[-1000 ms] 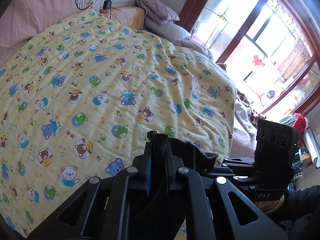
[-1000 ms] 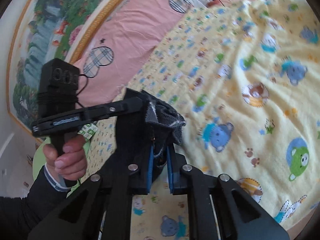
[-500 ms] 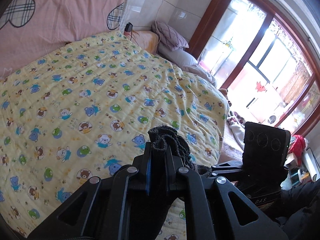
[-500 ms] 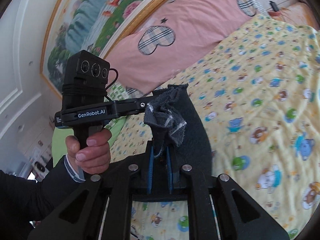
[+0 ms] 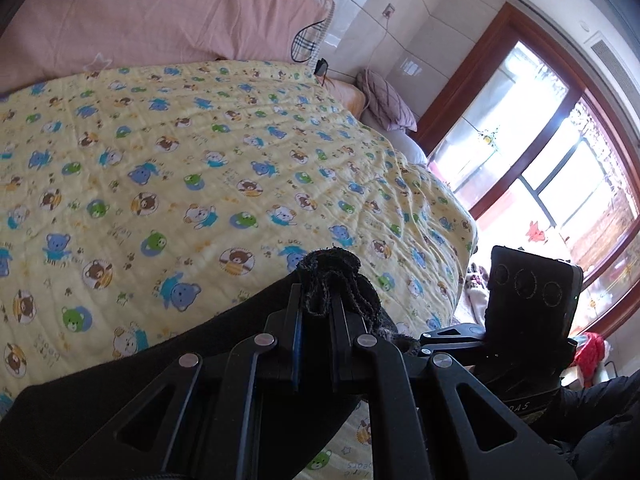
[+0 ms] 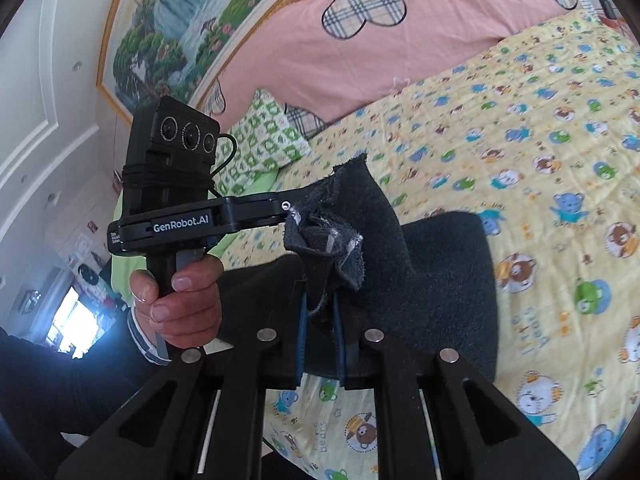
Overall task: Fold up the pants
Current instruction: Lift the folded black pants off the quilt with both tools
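Observation:
The dark grey pants [image 6: 436,280] hang from both grippers above the yellow bear-print bedspread [image 5: 200,168]. My left gripper [image 5: 316,304] is shut on a bunched edge of the pants [image 5: 332,276], and dark cloth trails down to the lower left. My right gripper [image 6: 320,304] is shut on another bunched edge of the pants. The left gripper also shows in the right wrist view [image 6: 292,210], held by a hand, pinching the cloth close beside my right one. The right gripper's body shows in the left wrist view [image 5: 532,300].
A pink padded headboard [image 5: 160,12] runs along the far side of the bed. Pillows [image 5: 384,100] lie at the far corner. A window with a brown frame [image 5: 540,160] is on the right. A green patterned pillow [image 6: 260,140] and a framed painting [image 6: 224,4] are at the left.
Both grippers have risen and tilted up with the pants still pinched. The pants now spread wider below them, and more of the headboard and wall comes into view.

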Available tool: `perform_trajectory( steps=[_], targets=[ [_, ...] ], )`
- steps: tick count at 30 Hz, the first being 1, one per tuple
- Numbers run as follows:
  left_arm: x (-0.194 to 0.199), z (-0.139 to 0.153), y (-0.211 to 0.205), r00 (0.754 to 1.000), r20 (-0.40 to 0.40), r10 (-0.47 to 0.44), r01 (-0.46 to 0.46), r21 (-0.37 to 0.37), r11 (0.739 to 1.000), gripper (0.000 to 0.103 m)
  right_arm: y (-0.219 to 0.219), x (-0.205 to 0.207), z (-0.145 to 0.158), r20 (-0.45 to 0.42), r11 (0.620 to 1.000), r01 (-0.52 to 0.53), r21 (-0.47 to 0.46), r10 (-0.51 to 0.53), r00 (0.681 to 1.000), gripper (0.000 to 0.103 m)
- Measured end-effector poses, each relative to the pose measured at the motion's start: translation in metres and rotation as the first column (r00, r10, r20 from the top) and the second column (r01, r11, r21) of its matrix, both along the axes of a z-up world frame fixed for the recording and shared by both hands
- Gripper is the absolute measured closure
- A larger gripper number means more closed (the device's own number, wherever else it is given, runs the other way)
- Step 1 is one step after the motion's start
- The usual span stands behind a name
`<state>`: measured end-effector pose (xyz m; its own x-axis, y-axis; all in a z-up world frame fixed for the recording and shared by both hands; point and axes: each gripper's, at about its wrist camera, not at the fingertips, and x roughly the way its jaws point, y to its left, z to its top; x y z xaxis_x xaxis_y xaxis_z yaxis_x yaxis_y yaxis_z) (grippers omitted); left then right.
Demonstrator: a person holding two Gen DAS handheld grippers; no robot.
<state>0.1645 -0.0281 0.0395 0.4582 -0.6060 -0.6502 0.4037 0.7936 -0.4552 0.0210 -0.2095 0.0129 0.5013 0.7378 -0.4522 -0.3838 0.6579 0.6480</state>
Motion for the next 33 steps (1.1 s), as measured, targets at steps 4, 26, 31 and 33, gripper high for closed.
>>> perform_trajectory(
  steps=[4,26,31,33],
  targets=[
    [-0.006,-0.020,0.020,0.998,-0.034,0.050,-0.050,-0.008,0.999,0.094,0.019,0.007,-0.015,-0.040,0.999,-0.040,-0.036,0.038,0.998,0.090],
    [-0.027,-0.052,0.053,0.982,-0.097,0.163,-0.169,-0.056,0.984,0.096,0.048,0.020,-0.029,-0.117,0.980,-0.095,-0.177,0.075,0.990,0.085],
    [-0.035,-0.052,0.066,0.971,-0.104,0.216,-0.224,-0.067,0.972,0.095,0.051,0.019,-0.028,-0.119,0.977,-0.104,-0.187,0.083,0.989,0.083],
    [-0.040,-0.050,0.072,0.964,-0.102,0.246,-0.253,-0.069,0.965,0.095,0.052,0.019,-0.027,-0.121,0.977,-0.107,-0.186,0.085,0.989,0.082]
  ],
)
